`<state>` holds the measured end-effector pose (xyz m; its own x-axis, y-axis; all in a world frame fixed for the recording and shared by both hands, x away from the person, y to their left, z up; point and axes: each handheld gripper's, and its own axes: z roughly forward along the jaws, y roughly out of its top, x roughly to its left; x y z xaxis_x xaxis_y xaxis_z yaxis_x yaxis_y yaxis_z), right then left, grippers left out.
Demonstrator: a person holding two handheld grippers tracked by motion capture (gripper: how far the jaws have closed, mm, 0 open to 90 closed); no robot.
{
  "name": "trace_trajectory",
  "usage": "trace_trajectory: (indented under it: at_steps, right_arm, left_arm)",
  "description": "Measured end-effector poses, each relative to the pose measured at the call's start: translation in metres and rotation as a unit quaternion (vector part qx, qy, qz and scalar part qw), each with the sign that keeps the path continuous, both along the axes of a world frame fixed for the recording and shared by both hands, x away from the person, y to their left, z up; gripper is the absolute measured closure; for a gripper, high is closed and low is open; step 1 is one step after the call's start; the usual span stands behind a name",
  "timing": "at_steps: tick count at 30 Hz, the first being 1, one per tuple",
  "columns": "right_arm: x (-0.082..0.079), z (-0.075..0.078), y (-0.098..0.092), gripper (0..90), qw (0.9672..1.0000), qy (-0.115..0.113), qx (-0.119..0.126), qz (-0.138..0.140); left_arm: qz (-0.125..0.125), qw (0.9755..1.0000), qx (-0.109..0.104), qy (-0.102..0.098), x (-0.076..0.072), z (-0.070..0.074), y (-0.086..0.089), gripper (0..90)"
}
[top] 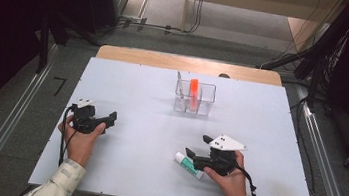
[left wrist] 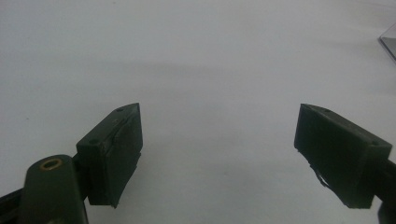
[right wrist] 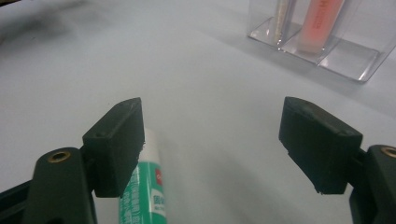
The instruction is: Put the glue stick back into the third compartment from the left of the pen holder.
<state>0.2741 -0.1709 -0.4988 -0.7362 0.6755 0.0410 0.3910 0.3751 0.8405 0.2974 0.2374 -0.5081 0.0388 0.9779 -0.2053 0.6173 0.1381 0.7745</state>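
A clear organizer (top: 194, 99) is seen at the table's (top: 137, 93) far centre, w/ an orange tube (top: 193, 93) upright in the middle compartment and a thin silvery stick (top: 179, 83) in the left one. A green-white tube (top: 189, 165) is laid flat near right, partly hidden by the right gripper (top: 196, 146), jaws spread, left pad beside it. Left gripper (top: 113, 116) is held near left, jaws spread over bare table. Tube print is blurred.

Free room: bare white table (top: 128, 87) ahead of my left gripper (left wrist: 219, 154), nothing between its spread jaws. Obstacles: clear organizer (top: 194, 99) at centre rear; green tube (right wrist: 142, 193) lying just beside my right gripper (right wrist: 212, 140).
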Motion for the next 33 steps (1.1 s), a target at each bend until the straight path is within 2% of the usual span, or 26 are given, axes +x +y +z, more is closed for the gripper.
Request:
trace_trajectory:
  at_steps: [6,17,33]
  right_arm:
    - [-0.009,-0.005,0.003,21.1,0.9999,-0.007,-0.008,0.009]
    - [-0.022,-0.013,0.012,21.6,0.9993,0.004,-0.021,0.029]
    - [-0.024,-0.020,0.018,23.9,0.9982,0.008,-0.044,0.040]
  left_arm:
    - [-0.001,1.0000,0.000,0.000,0.000,0.000,0.000,16.6]
    - [0.002,1.0000,-0.004,-0.005,0.000,0.001,0.000,16.6]
    - [0.002,1.0000,-0.004,-0.006,-0.001,0.001,0.000,16.7]
